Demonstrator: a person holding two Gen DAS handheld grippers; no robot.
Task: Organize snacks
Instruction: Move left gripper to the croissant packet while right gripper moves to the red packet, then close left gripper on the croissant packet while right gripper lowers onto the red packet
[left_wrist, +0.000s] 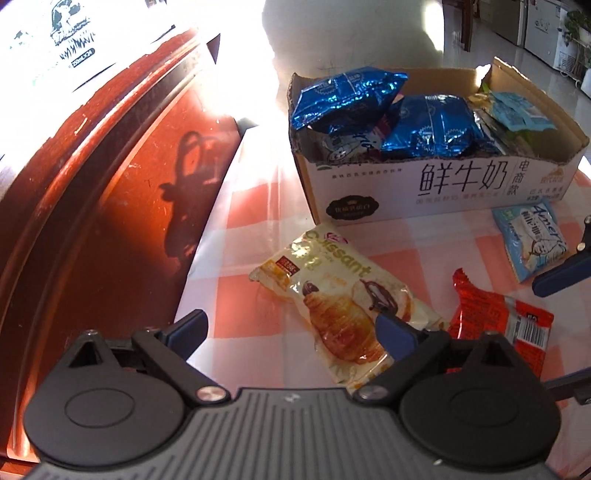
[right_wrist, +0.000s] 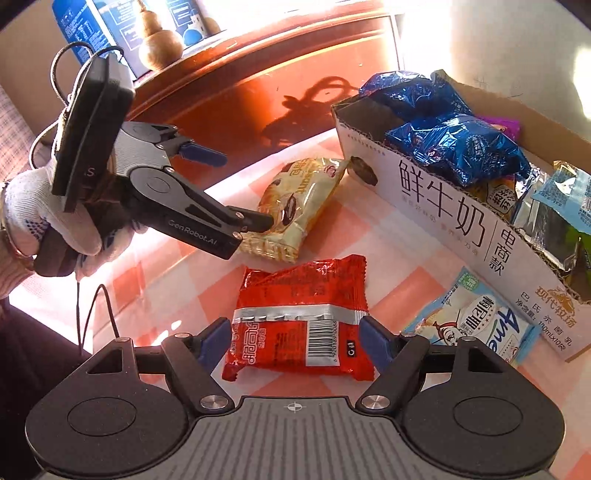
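A cream croissant pack (left_wrist: 332, 295) (right_wrist: 295, 199) lies on the checked cloth. My left gripper (left_wrist: 291, 325) (right_wrist: 243, 188) hangs open over its near end, one fingertip (right_wrist: 262, 221) close to the wrapper. A red snack packet (right_wrist: 303, 317) (left_wrist: 498, 317) sits between the pads of my right gripper (right_wrist: 295, 339), which touch its two side edges. A light blue packet (right_wrist: 476, 317) (left_wrist: 532, 240) rests against the white milk carton box (left_wrist: 406, 192) (right_wrist: 443, 206). That box holds blue foil bags (left_wrist: 347, 99) (right_wrist: 461, 147) and other snacks.
A red-brown wooden cabinet (left_wrist: 110, 184) (right_wrist: 240, 92) runs along the table's far side. A gloved hand (right_wrist: 29, 214) holds the left gripper, cables trailing from it. A gourd (right_wrist: 159, 40) and blue cartons stand on the cabinet.
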